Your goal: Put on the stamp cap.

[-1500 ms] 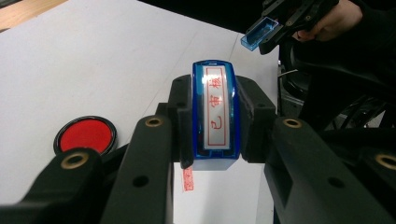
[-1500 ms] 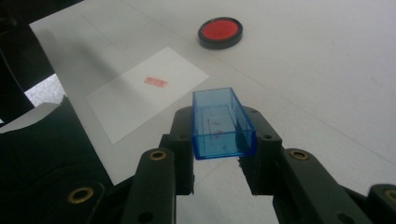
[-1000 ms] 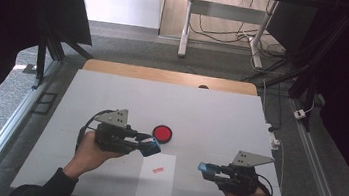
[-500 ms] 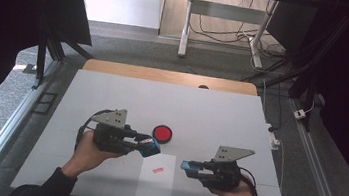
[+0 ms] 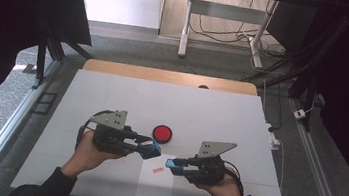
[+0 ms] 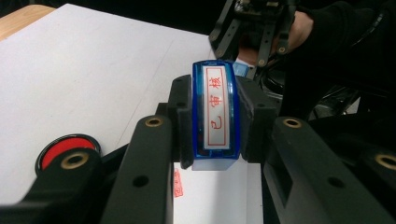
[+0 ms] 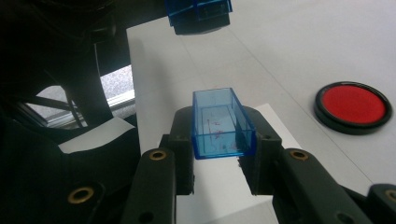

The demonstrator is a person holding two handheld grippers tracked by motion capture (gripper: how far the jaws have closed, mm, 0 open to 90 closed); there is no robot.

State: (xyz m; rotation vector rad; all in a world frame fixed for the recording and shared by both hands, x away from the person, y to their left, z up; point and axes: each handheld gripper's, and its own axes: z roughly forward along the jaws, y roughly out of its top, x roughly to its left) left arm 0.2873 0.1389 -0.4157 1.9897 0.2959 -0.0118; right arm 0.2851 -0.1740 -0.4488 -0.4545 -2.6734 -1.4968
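The left tongs (image 5: 153,150) are clamped on a blue self-inking stamp (image 6: 215,116), its face with red characters turned toward the right tongs (image 5: 170,164). The right tongs are closed on the stamp's clear blue cap (image 7: 220,122), whose open mouth faces the stamp. In the high view the two tips sit near each other above a white sheet of paper (image 5: 154,183) on the tabletop (image 5: 211,112), the cap just below and to the right of the stamp, not yet touching it. A red stamped mark (image 5: 157,169) lies on the paper between and just beneath both tongs. A round red ink pad (image 5: 162,134) rests on the tabletop just beyond the left tongs.

With the imprint already on the paper, the step in hand looks like recapping the stamp. The next move calls for lining the cap's opening square with the stamp face, since the two are offset and slightly angled to each other, then sliding the cap over the face while the left tongs hold the stamp steady. A skewed approach could smear ink on the cap's rim or jam it.
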